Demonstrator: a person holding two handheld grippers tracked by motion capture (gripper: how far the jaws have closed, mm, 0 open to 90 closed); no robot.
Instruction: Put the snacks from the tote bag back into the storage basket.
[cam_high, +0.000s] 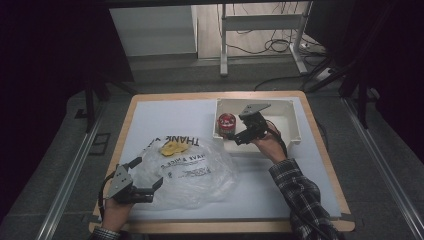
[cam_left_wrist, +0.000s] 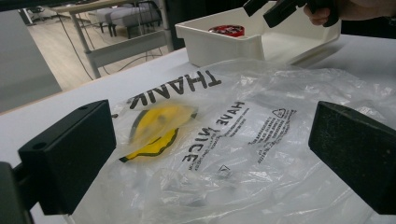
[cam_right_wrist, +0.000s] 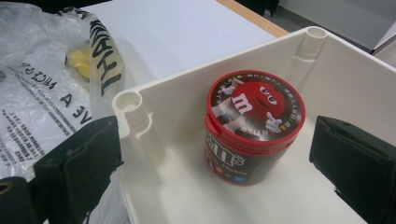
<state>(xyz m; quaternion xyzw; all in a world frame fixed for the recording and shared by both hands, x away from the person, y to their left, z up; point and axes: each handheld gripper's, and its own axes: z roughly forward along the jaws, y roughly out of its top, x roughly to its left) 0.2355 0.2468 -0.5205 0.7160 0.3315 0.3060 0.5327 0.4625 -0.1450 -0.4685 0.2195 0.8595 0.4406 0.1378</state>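
A clear plastic bag (cam_high: 190, 170) printed "THANK YOU" and "HAVE A NICE DAY", with a yellow smiley (cam_high: 172, 147), lies crumpled on the white table top. My left gripper (cam_high: 146, 173) is open at the bag's near left edge, and the bag (cam_left_wrist: 243, 140) spreads between and beyond its jaws without being pinched. A red-lidded M&M's tub (cam_high: 226, 124) stands upright in the left end of a white bin (cam_high: 295, 125). My right gripper (cam_high: 239, 130) hovers open over the bin. In the right gripper view the tub (cam_right_wrist: 254, 121) stands between the jaws, apart from both.
The white bin (cam_right_wrist: 345, 79) holds nothing besides the tub and sits at the table's far right. The bag's edge (cam_right_wrist: 42, 93) lies close against the bin's left wall. A wooden rim (cam_high: 225, 226) frames the table. Beyond it are table legs and cables (cam_high: 270, 45) on the floor.
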